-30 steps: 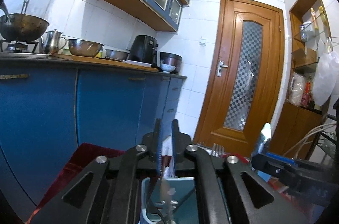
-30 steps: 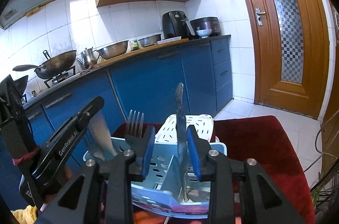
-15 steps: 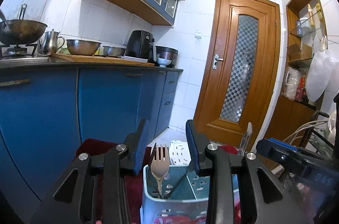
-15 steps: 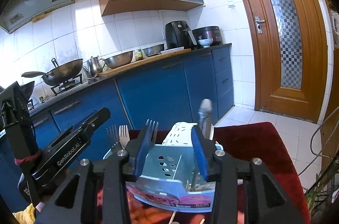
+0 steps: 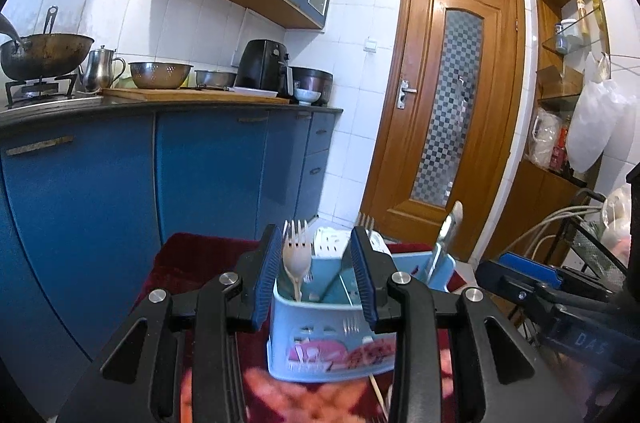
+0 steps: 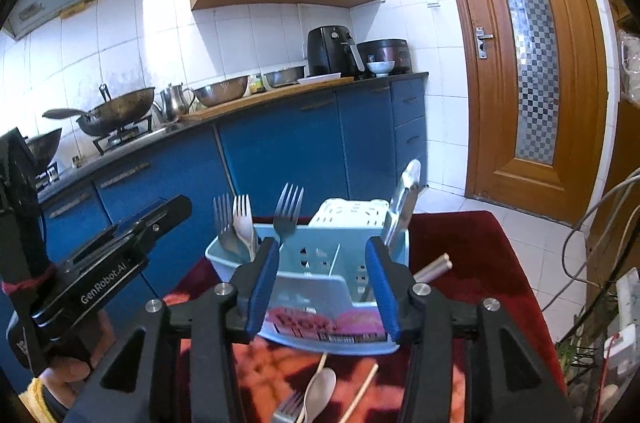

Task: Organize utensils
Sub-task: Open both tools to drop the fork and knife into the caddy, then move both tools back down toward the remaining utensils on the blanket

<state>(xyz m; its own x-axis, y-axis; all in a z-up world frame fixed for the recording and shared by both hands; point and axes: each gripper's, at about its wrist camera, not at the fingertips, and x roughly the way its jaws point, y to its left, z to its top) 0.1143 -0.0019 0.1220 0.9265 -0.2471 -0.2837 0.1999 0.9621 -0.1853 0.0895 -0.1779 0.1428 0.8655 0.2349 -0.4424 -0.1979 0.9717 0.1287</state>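
Both grippers stand wide open and empty above a red patterned cloth [image 6: 472, 255], facing a light blue utensil caddy [image 6: 320, 263] that sits near the middle of that cloth. The left gripper [image 5: 316, 275] frames the caddy's left compartment, where a pale plastic fork [image 5: 297, 255] stands upright, tines up; a metal fork [image 5: 365, 221] shows just behind its right finger, and a table knife [image 5: 450, 227] leans in the compartment at the caddy's right end. From the right gripper [image 6: 323, 281] the same caddy lies straight ahead and between the fingers, with three forks [image 6: 256, 219] upright at its left end and the knife [image 6: 404, 199] tilted at its right. What is left to sort lies on the cloth at its near edge, in front of the caddy and under the right gripper: a wooden spoon [image 6: 318, 389], a metal fork head [image 6: 289, 408] just beside it, and a chopstick [image 6: 360, 393], all with their long axes running roughly toward the caddy. Another pair of chopsticks [image 6: 434, 268] pokes out just right of the caddy. The loose pieces show only in the right wrist view, so the right gripper seems the nearer; it would likely need to tip down and back toward the near edge to reach the spoon, closing across its handle.
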